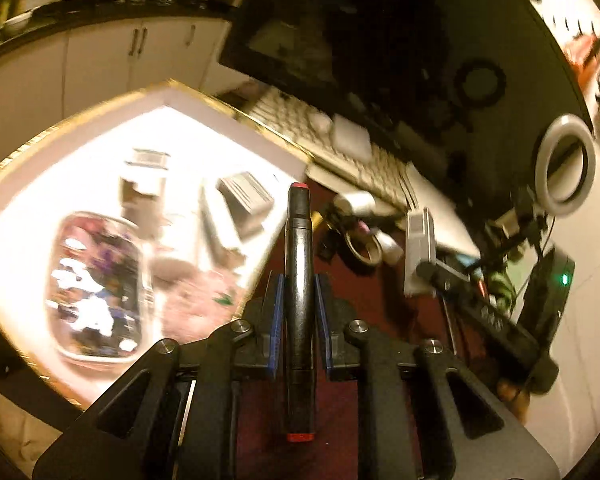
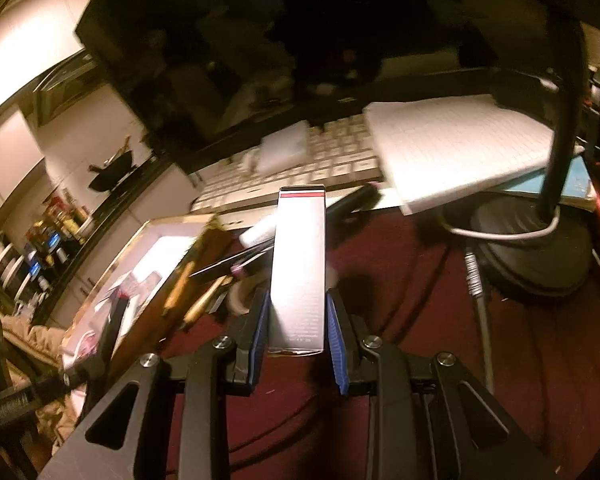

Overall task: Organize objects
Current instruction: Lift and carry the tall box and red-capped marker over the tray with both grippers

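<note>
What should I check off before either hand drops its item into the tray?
1. Left gripper clamped on the marker: ok.
2. Right gripper clamped on the slim box: ok.
3. Marker lies straight along the fingers: ok.
4. Tray in the left wrist view: ok, ahead and to the left.
5. Free space in the tray: cannot tell; blurred, with a jar and small boxes inside.
6. Box clear of the pens beside it: cannot tell.
</note>
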A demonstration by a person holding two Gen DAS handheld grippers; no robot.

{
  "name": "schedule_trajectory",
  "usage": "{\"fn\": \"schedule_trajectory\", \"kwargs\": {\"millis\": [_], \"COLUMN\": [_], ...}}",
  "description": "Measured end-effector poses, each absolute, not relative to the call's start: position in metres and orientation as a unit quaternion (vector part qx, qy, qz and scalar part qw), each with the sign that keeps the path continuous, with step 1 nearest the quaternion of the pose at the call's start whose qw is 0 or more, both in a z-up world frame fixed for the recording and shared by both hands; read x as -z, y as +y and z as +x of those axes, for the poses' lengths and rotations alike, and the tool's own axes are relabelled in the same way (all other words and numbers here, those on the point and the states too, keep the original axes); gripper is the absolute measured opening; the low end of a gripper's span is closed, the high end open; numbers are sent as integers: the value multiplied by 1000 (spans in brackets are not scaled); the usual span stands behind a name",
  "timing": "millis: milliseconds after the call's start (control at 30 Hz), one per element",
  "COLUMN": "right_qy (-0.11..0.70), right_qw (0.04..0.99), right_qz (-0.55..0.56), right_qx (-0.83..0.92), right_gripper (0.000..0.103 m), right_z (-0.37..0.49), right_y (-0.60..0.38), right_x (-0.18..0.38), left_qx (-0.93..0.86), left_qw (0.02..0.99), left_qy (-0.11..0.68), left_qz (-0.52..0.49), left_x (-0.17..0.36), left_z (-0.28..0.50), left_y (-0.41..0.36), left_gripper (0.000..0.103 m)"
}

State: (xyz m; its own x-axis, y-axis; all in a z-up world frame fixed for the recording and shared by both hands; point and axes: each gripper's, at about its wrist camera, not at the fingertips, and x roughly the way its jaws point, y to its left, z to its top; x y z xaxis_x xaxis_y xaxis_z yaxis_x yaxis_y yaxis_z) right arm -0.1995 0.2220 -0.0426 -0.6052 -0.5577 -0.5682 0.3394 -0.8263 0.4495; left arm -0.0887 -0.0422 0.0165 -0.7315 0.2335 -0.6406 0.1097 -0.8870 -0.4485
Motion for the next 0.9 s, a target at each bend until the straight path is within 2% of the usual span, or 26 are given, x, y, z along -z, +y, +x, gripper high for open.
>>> {"fn": "schedule_trajectory", "kwargs": {"millis": [300,567,900], "right_qy": [-117,-88,-81], "right_qw": [358,419,415], "right_qz": [376,410,440], "right_qx": [847,805,793], "right_gripper": [27,27,27], "right_z": [-187,-200,-234], "right_y": [147,65,6], "right_x": [15,19,32], "left_qx": [-905,-898,-878], "left_qw": [-38,-97,-122], "left_qy": [-276,-300,-332], "left_qz": [-322,-308,-323], "left_x": [-33,-29,-10], "left_z": [-75,-83,-105], "left_y": [-108,-162,-191], "left_gripper": [15,15,15]}}
